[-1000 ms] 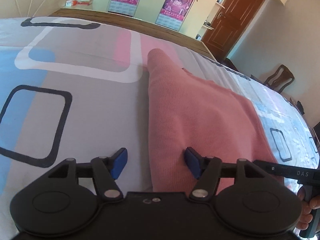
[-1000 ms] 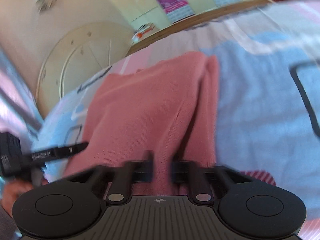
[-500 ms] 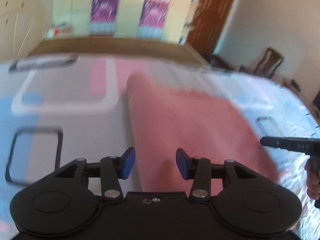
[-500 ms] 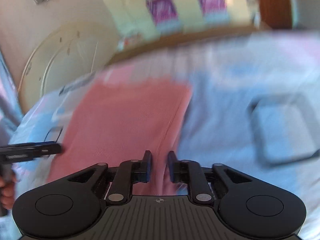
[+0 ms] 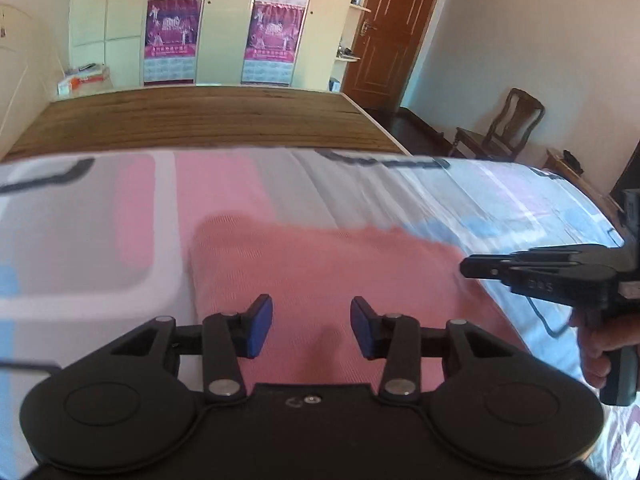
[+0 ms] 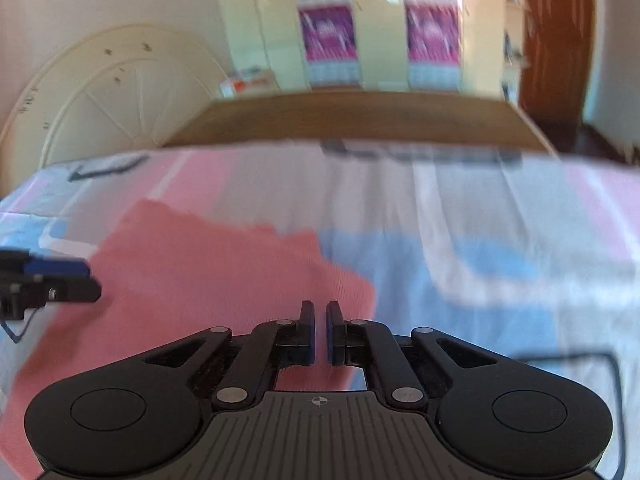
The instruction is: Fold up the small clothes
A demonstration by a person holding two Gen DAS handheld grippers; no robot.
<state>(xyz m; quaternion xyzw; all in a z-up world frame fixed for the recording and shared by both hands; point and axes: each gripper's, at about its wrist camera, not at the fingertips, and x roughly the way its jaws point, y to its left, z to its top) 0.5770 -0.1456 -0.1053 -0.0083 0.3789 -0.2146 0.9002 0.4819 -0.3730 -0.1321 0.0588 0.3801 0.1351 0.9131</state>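
Observation:
A pink knit garment [image 5: 320, 264] lies flat and folded on the patterned bed sheet [image 5: 100, 240]. My left gripper [image 5: 312, 320] hovers over its near edge, open, with nothing between the blue pads. In the left wrist view my right gripper [image 5: 480, 270] reaches in from the right, at the garment's right edge. In the right wrist view the right gripper [image 6: 319, 320] is shut to a thin slit with no cloth in it, above the garment's [image 6: 200, 280] near right corner. The left gripper [image 6: 80, 280] shows at the far left.
A wooden board [image 5: 200, 120] runs along the far side of the bed. Behind it stand a wardrobe with posters [image 5: 272, 28] and a brown door [image 5: 392, 32]. A wooden chair [image 5: 516, 128] stands at right, a cream headboard [image 6: 100, 100] at left. A hand [image 5: 600, 344] holds the right gripper.
Both grippers have pulled back and up from the garment. The right gripper had cloth between its fingers a second ago and now holds none. The left jaws have narrowed.

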